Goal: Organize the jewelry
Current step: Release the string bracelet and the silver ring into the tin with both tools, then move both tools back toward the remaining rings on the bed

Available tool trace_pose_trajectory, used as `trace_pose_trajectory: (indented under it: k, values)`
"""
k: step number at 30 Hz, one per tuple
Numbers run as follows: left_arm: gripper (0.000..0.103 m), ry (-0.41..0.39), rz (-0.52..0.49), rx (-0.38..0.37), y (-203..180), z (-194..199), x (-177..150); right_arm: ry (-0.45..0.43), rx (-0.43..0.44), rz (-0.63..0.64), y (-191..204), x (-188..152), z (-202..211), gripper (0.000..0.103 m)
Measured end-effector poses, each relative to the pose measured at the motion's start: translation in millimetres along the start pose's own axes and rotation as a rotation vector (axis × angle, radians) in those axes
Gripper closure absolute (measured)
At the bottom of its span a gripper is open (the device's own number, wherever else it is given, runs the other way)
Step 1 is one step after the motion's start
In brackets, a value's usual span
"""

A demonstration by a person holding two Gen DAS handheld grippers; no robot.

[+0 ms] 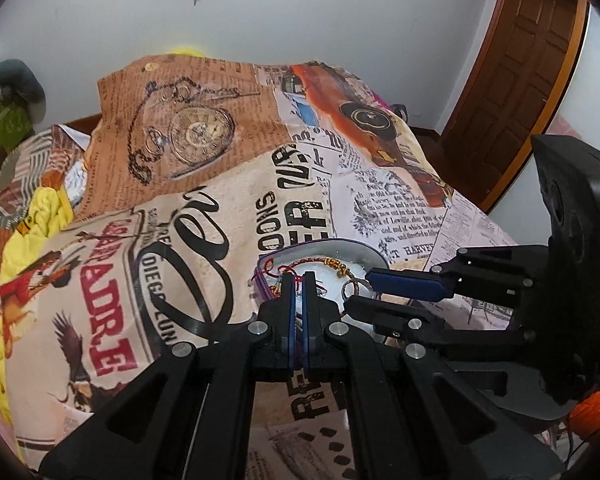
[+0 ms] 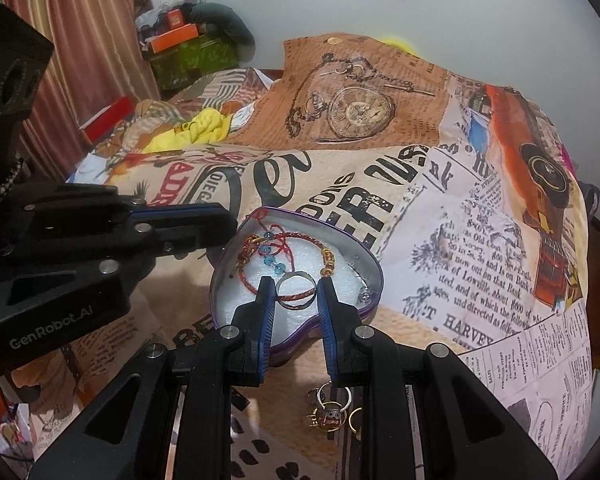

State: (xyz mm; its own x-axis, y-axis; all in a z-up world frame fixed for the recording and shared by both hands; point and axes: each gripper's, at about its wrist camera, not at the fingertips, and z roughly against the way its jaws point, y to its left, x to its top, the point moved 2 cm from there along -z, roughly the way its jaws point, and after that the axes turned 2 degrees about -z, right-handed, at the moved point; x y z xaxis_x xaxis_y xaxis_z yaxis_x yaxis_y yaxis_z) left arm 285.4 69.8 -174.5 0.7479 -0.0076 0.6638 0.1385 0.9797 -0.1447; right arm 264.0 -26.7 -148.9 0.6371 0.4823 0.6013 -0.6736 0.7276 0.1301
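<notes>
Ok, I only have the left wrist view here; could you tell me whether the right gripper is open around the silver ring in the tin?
Observer: Yes, the right gripper is open, with one finger on either side of the silver ring. I see no clear contact.
Operator: Thank you. Is any jewelry outside the tin?
Observer: Yes, a small cluster of rings lies on the bedspread, just on the near side of the tin, beneath the right gripper.
Operator: And what else is inside?
Observer: A strand of blue beads lies by the red braided bracelet.
</notes>
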Motion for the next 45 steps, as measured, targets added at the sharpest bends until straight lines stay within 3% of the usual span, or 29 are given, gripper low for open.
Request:
trace_pose_trajectory:
  k: [13,18,20,28,36,45]
  values:
    - [0.101,-0.024,0.001,0.054,3,31,-2,0.018,-0.042,-0.005,5,3,16,0.083]
    - [0.101,-0.035,0.0,0.072,3,46,-5,-0.005,-0.063,-0.016,5,3,31,0.07]
    - [0.1,-0.038,-0.002,0.076,1,52,-7,-0.018,-0.07,-0.02,6,2,39,0.069]
    - [0.079,-0.043,-0.011,0.078,-12,66,-12,-0.052,-0.094,-0.049,2,-6,65,0.069]
    - [0.077,-0.002,-0.016,0.057,-33,58,-25,-0.068,-0.117,-0.089,-14,-24,85,0.069]
    - [0.077,0.088,-0.038,0.007,-59,27,-42,-0.022,-0.143,-0.146,-46,-55,84,0.069]
